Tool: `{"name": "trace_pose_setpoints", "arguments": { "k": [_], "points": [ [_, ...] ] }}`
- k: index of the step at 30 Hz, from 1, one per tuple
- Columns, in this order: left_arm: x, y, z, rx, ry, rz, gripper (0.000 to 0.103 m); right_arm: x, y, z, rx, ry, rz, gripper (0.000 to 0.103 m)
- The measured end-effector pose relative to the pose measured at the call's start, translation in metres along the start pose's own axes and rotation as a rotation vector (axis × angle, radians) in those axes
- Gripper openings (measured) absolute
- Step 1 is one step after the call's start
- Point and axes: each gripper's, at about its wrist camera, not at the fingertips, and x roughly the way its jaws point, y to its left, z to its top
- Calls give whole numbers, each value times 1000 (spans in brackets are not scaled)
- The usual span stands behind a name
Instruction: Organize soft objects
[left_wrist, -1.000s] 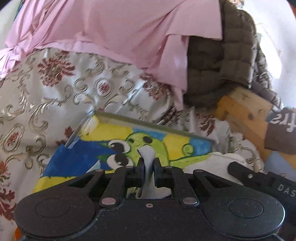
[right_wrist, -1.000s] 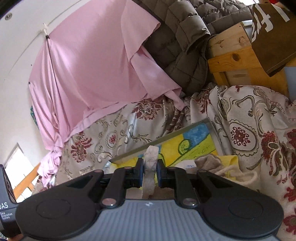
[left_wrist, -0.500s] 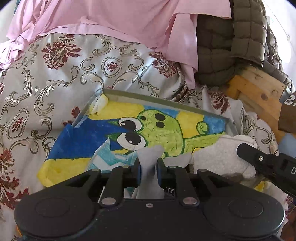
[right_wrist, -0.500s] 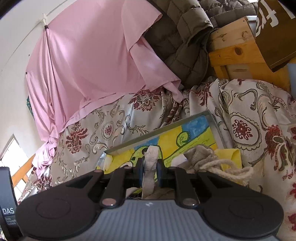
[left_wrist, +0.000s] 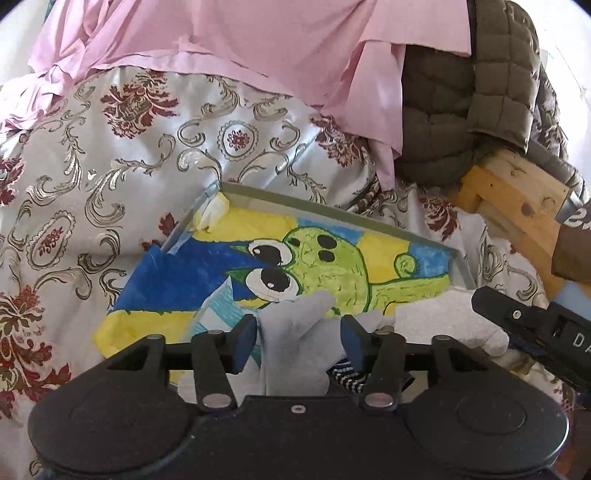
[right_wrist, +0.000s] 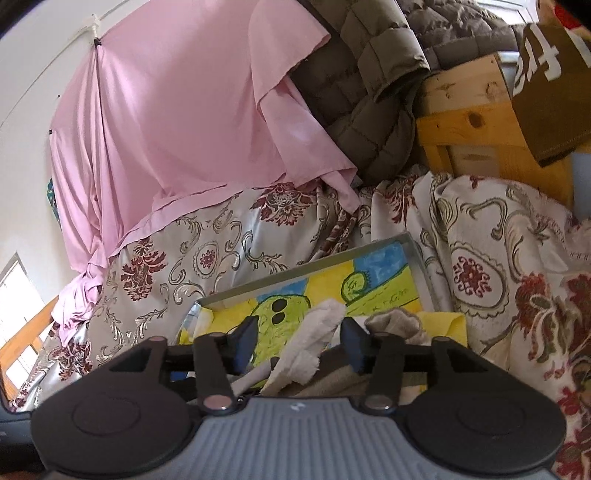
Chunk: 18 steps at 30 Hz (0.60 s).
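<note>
A shallow grey box (left_wrist: 334, 210) lined with a yellow, blue and green cartoon drawing lies on the patterned bedspread; it also shows in the right wrist view (right_wrist: 415, 258). My left gripper (left_wrist: 298, 338) is open, with a pale grey sock (left_wrist: 295, 332) lying loose between its fingers over the box. My right gripper (right_wrist: 297, 341) is open, with a white fluffy sock (right_wrist: 314, 339) lying loose between its fingers. A beige knitted sock (right_wrist: 397, 323) lies in the box just right of it. The right gripper's body (left_wrist: 535, 328) shows at the right of the left wrist view, over a white fluffy sock (left_wrist: 443, 317).
The floral bedspread (left_wrist: 110, 177) surrounds the box. A pink sheet (right_wrist: 184, 129) hangs behind. An olive quilted jacket (left_wrist: 461, 92) drapes over a wooden frame (left_wrist: 517, 206) at the right. A brown printed cloth (right_wrist: 546, 85) hangs at the upper right.
Both grippers have opened: the left has let go of the grey sock, the right of the white sock. Both have tilted down over the box.
</note>
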Motion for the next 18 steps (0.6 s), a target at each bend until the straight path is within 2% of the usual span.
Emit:
{"name": "trace_pose_setpoints", "arguments": {
  "k": [4, 9, 18],
  "points": [
    [-15, -1, 1, -15, -27, -1, 65, -14, 2, 7, -16, -27, -9, 74],
    [-42, 0, 5, -49, -66, -6, 71, -34, 6, 16, -44, -59, -33, 84],
    [-112, -6, 4, -86, -164, -20, 86, -82, 26, 12, -104, -55, -34, 95]
  ]
}}
